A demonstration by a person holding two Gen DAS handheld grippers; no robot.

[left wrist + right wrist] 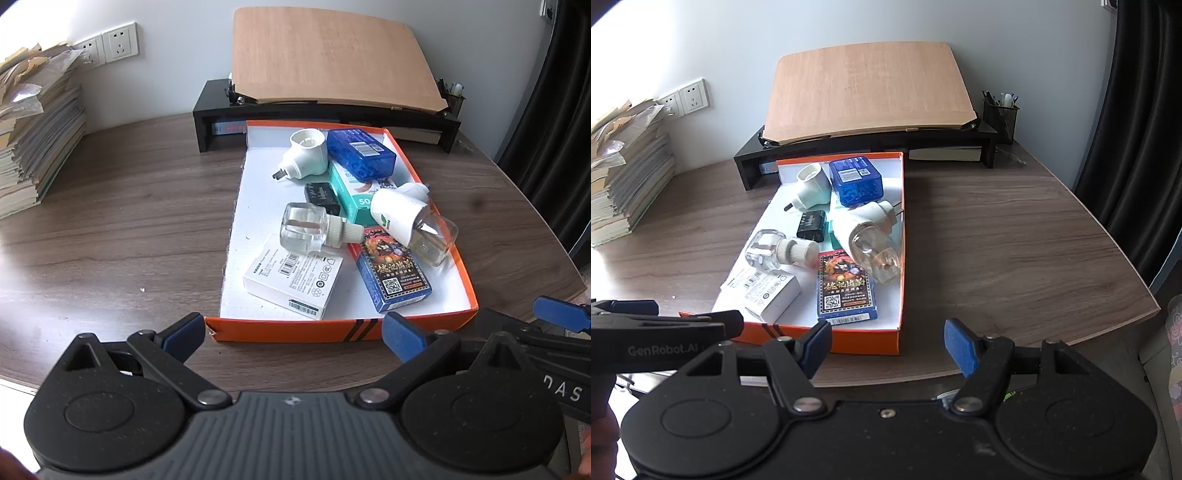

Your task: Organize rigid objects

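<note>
An orange box lid [295,330] [827,338] with a white inside lies on the wooden desk and holds several items: a white carton [295,282] [768,291], a clear bottle [310,229] [775,251], a card deck [391,273] [844,288], a white plug-in vaporizer with a bottle [406,218] [868,232], a white plug [306,155] [810,186], a blue case [360,149] [855,179], a teal box [351,192] and a black item [321,195] [811,225]. My left gripper [293,330] is open at the lid's near edge. My right gripper [886,345] is open, near the lid's right corner.
A black monitor riser [325,110] [868,144] bearing a tilted wooden board [332,55] [868,92] stands behind the lid. A stack of papers [33,136] [624,173] sits at the left. A pen holder [1001,114] stands at the back right. The desk edge [1108,321] runs on the right.
</note>
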